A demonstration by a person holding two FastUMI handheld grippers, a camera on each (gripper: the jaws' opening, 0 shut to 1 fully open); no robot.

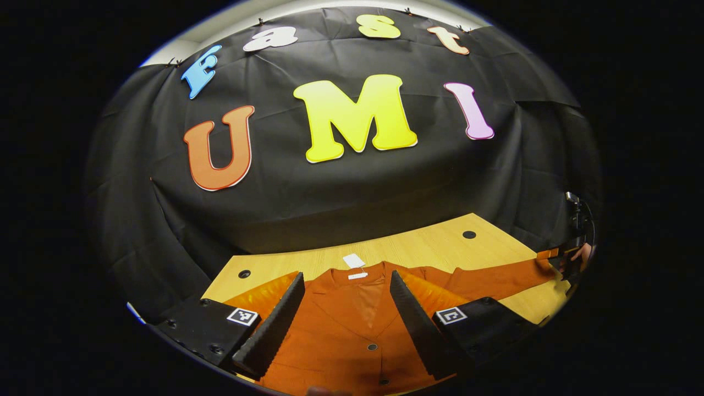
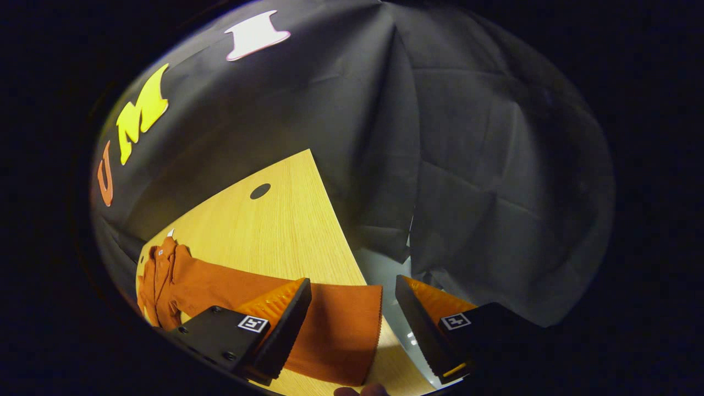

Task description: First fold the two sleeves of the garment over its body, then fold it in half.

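Note:
An orange button-front garment [image 1: 352, 324] lies flat on the wooden table [image 1: 429, 242], collar and white tag at the far side. My left gripper [image 1: 346, 278] hovers open over its chest, fingers either side of the collar. One sleeve [image 1: 495, 280] stretches out to the right, where my right gripper [image 1: 572, 261] and a hand sit at the cuff. In the right gripper view that sleeve's cuff [image 2: 341, 330] lies at the table's corner under my open right gripper [image 2: 352, 283], with the garment body [image 2: 157, 275] far off to the left. The other sleeve is hidden behind a finger.
The table [image 2: 275, 231] has round cable holes [image 1: 469, 234] [image 2: 260, 191] near its back corners. Black cloth walls stand close behind and beside it. Past the table's right edge a pale floor [image 2: 385, 275] shows.

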